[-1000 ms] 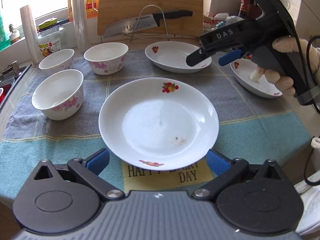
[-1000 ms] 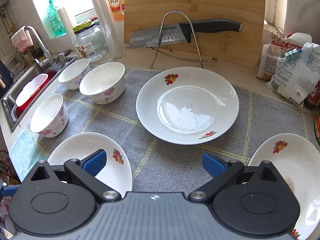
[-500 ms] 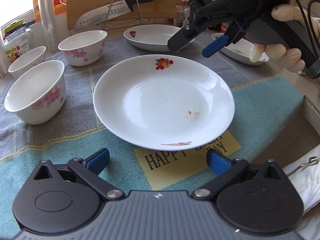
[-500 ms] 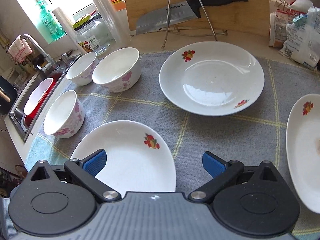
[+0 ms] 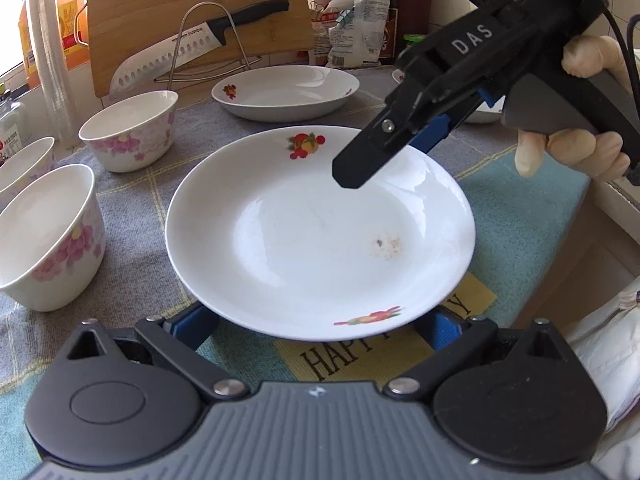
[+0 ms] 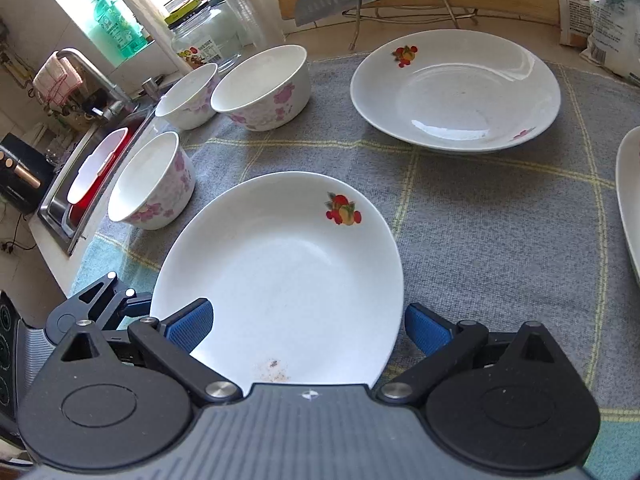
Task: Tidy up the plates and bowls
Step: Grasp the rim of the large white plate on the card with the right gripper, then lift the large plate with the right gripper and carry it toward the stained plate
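A white fruit-print plate lies on the towel nearest me. My left gripper is open and low, and its blue pads flank the plate's near rim. My right gripper is open too, held by a hand above the plate's right rim, with the rim between its fingers. The left gripper shows at the plate's other side. A second plate lies farther back and a third at the right. Three floral bowls stand left.
A knife rests on a wire stand against a wooden board at the back. A sink with a red tub lies to the left, and food bags sit at the back right. The counter edge drops off on the right.
Both grippers have closed in on the nearest plate. The right one swung from over the far plate to this plate's right rim. The left one dropped low to the near rim.
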